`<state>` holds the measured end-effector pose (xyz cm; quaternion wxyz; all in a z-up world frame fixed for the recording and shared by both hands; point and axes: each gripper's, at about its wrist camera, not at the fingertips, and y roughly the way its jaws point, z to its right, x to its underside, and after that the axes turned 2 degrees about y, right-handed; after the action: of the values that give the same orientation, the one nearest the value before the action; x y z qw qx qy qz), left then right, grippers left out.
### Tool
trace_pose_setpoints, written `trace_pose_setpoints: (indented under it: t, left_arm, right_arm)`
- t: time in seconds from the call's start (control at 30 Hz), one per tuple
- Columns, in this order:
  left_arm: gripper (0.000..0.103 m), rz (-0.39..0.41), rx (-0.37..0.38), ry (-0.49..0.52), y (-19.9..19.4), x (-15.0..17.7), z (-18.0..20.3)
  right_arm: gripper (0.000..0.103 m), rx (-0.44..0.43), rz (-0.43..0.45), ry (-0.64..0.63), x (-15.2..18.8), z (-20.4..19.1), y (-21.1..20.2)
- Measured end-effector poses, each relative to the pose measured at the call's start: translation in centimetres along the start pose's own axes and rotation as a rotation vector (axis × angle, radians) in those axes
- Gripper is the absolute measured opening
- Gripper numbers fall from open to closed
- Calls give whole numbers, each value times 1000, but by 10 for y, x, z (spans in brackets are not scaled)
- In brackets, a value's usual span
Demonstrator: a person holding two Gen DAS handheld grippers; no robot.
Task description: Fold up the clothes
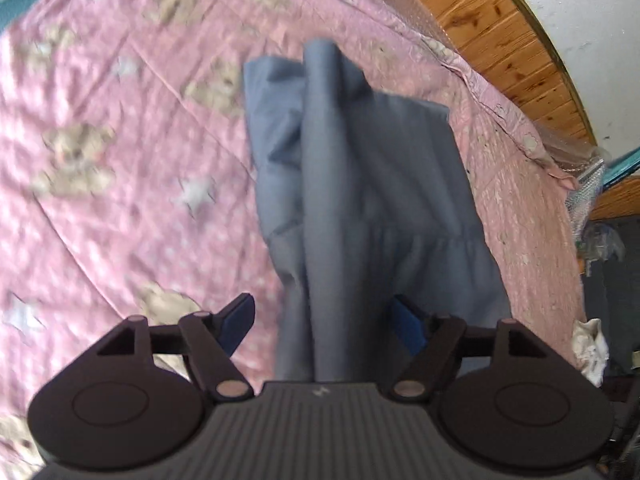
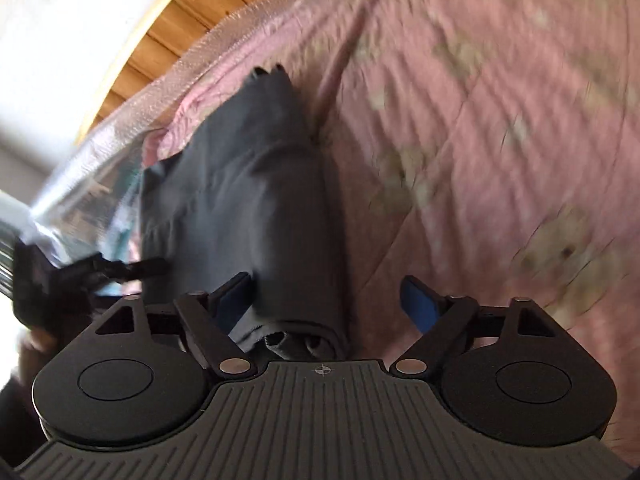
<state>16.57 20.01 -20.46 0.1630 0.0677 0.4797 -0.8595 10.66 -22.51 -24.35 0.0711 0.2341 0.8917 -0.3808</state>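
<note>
A grey-blue garment (image 1: 372,168), folded into a long bundle with a rolled ridge down its middle, lies on the pink quilt (image 1: 120,208). My left gripper (image 1: 322,320) is open, its blue pads wide apart on either side of the garment's near end. In the right wrist view the same garment (image 2: 256,184) looks dark grey, with its folded end showing near the camera. My right gripper (image 2: 328,300) is open around that end, the cloth lying close to its left pad. The left gripper (image 2: 120,268) shows at the garment's far left side, blurred.
The pink quilt (image 2: 480,120) has bear and star prints and covers the bed. Wood panelling (image 1: 492,28) and a white wall (image 1: 592,20) run along the bed's far edge. Clear plastic wrap (image 2: 100,152) lines that edge. A white crumpled item (image 1: 590,344) lies off the bed.
</note>
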Motion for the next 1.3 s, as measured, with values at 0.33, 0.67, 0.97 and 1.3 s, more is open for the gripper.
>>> trace_pose_setpoints:
  t: [0.33, 0.67, 0.97, 1.3]
  left_arm:
    - [16, 60, 138, -81, -29, 24, 64]
    - [23, -60, 107, 47, 31, 80, 174]
    - [28, 69, 47, 245, 19, 40, 162]
    - [4, 83, 1, 289, 46, 31, 103]
  right_arm:
    - [17, -8, -30, -146, -77, -27, -37]
    - [51, 543, 105, -427, -188, -4, -51]
    - [48, 207, 225, -209, -145, 0, -86]
    - [44, 270, 126, -412, -32, 10, -33]
